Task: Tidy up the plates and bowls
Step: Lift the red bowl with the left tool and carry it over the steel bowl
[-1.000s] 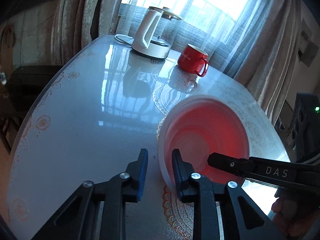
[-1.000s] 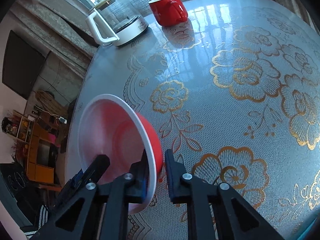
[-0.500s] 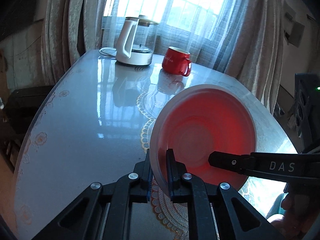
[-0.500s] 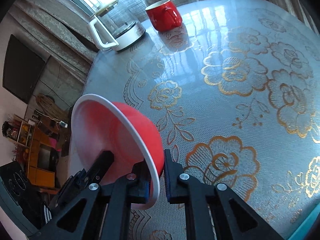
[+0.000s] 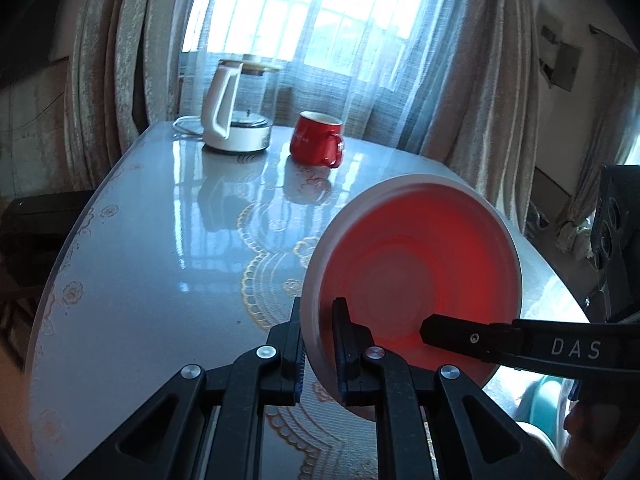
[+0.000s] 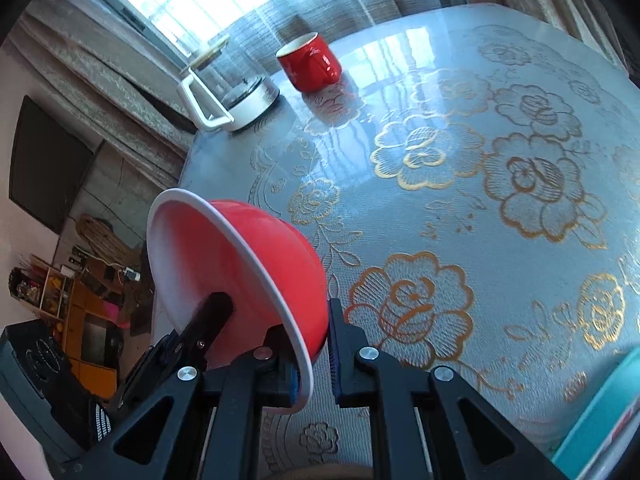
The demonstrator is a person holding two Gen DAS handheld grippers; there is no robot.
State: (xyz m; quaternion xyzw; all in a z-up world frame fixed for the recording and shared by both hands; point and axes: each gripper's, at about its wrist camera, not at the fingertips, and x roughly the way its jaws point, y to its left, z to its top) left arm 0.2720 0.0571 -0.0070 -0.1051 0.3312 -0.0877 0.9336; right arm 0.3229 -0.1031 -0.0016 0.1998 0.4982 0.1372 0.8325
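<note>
One red bowl (image 5: 416, 276), two tongs, one mug (image 5: 318, 145), one kettle (image 5: 236, 120)

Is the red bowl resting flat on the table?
No, the bowl is tilted on edge above the table, its rim clamped by the left gripper and the right gripper.

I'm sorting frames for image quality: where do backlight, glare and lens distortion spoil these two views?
Left wrist view: the window is blown out behind the kettle, and its reflection streaks the glossy table; the room edges fall dark. Right wrist view: glare washes out the tabletop past the red mug; the fisheye curves the table edge, and the red bowl stays sharp.
</note>
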